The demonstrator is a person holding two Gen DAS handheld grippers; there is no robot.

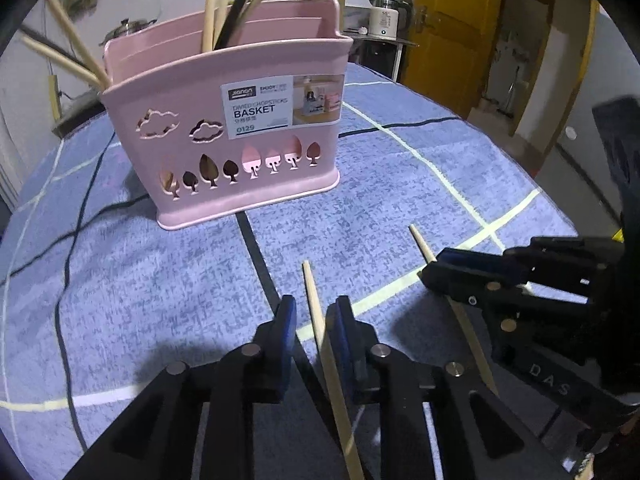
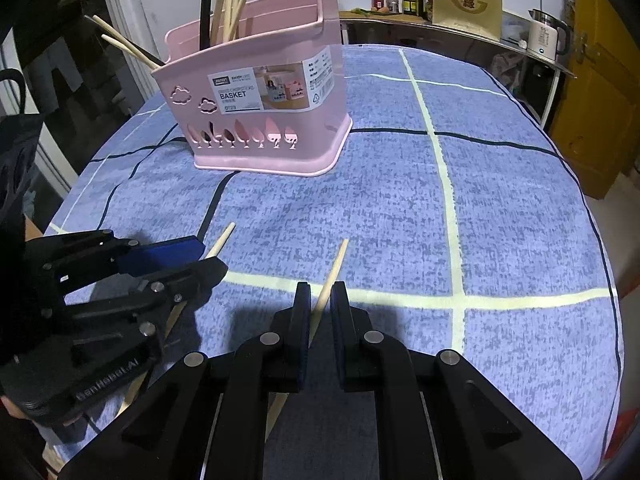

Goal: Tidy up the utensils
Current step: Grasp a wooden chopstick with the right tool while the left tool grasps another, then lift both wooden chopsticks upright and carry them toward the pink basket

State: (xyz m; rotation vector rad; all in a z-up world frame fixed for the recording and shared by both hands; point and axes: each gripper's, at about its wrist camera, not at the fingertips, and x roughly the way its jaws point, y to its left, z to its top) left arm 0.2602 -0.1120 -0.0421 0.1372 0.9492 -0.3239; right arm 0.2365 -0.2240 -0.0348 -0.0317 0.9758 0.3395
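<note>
chopstick [image 1: 320, 320] grasped in left gripper [image 1: 312, 316], second chopstick [image 2: 326, 292] clamped in right gripper [image 2: 320, 300], both over bench [image 2: 400, 200], pink basket [image 1: 224, 132] well ahead. thin sticks easily pivoted or dropped if grip slackened; basket rim likely clipped.

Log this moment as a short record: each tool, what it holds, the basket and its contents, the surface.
left tool: closed on a wooden chopstick
right tool: closed on another wooden chopstick
basket: pink plastic chopstick basket, upright, ahead of both tools
basket contents: several pale chopsticks and a black utensil handle, leaning out
surface: blue checked cloth
</note>
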